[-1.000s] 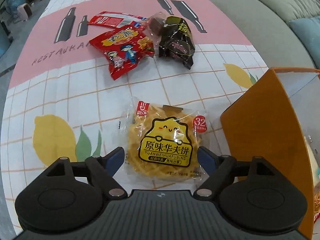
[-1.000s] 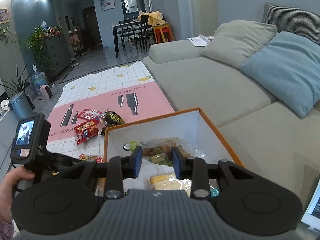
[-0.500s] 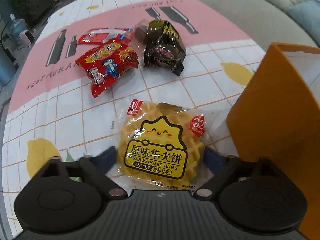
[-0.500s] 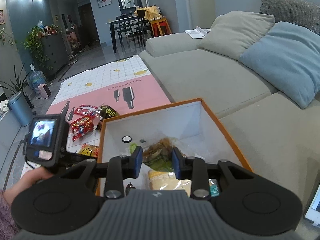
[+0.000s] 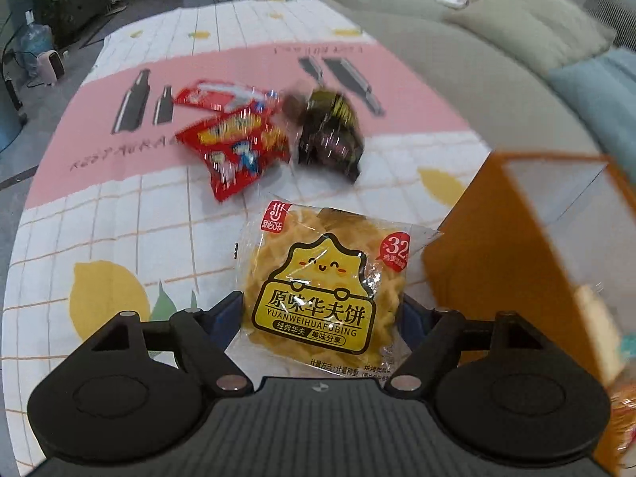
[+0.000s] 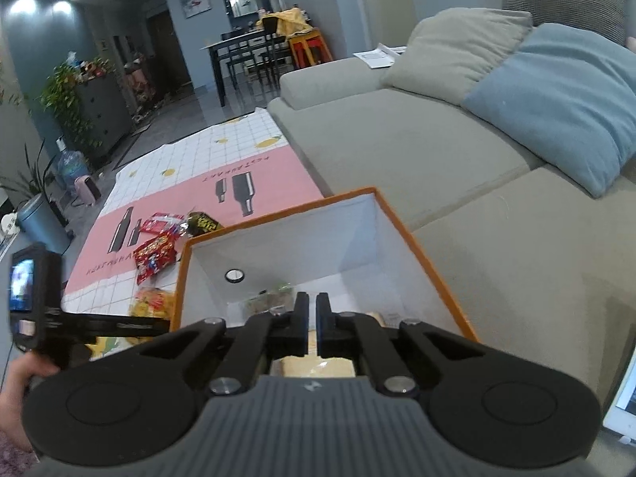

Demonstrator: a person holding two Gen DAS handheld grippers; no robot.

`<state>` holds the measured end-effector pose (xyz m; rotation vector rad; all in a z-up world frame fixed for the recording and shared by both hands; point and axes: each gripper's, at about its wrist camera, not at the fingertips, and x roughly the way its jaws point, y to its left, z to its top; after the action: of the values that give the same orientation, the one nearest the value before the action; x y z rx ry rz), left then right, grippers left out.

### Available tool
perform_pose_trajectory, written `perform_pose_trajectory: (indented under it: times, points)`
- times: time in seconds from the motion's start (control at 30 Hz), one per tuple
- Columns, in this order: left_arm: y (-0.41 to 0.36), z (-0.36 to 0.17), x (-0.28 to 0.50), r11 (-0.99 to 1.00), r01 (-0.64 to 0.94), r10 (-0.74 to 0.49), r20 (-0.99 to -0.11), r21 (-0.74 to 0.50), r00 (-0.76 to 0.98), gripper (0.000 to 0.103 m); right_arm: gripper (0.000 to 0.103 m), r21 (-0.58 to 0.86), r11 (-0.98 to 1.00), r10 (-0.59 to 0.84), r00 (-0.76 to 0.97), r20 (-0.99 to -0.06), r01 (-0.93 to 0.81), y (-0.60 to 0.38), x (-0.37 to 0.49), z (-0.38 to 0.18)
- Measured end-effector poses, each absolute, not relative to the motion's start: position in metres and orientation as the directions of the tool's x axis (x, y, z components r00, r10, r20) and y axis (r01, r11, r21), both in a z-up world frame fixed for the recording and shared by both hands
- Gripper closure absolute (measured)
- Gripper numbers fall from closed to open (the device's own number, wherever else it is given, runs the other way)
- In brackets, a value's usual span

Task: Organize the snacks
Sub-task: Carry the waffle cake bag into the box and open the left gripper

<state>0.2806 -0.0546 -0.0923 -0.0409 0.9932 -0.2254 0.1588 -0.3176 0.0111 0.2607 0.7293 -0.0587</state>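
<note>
My left gripper (image 5: 320,314) is shut on a yellow waffle cookie packet (image 5: 326,290) and holds it above the patterned cloth (image 5: 99,238), beside the orange box (image 5: 489,262). A red snack bag (image 5: 234,151) and a dark wrapped snack (image 5: 330,135) lie farther back on the cloth. My right gripper (image 6: 312,318) is shut and empty, hovering over the open orange box (image 6: 401,230), which holds several snack packets (image 6: 270,298). The left gripper with the yellow packet (image 6: 153,304) shows at the box's left side in the right wrist view.
A grey sofa (image 6: 417,131) with a blue cushion (image 6: 564,103) runs along the right of the cloth. A second red packet (image 5: 214,95) lies behind the red bag. A water bottle (image 5: 33,39) and a small heater (image 5: 49,65) stand on the floor at far left.
My left gripper closed on the yellow cookie packet and lifted it off the cloth. My right gripper closed its fingers and rose a little over the box.
</note>
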Motion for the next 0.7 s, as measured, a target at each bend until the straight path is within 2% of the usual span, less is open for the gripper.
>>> perform_pose_trajectory:
  times: [0.2,0.43,0.57,0.7]
  points:
    - [-0.059,-0.038,0.258,0.948,0.226,-0.314,-0.760,-0.223,0.569,0.013,0.103,0.223,0.963,0.040,0.735,-0.676,0.153,-0.329,0.158,0.011]
    - [-0.116,0.014,0.233,0.918,0.308,-0.388,-0.727,-0.250,0.566,0.013,0.102,0.274,0.948,0.072,0.731,-0.679,0.162,-0.344,0.152,0.014]
    - [-0.166,0.015,0.236,0.920,0.307,-0.380,-0.756,-0.245,0.533,0.013,0.100,0.286,0.948,0.094,0.731,-0.676,0.142,-0.353,0.149,0.019]
    - [-0.203,-0.010,0.257,0.925,0.264,-0.369,-0.809,-0.273,0.458,0.013,0.099,0.211,0.970,0.071,0.696,-0.715,0.117,-0.353,0.149,0.017]
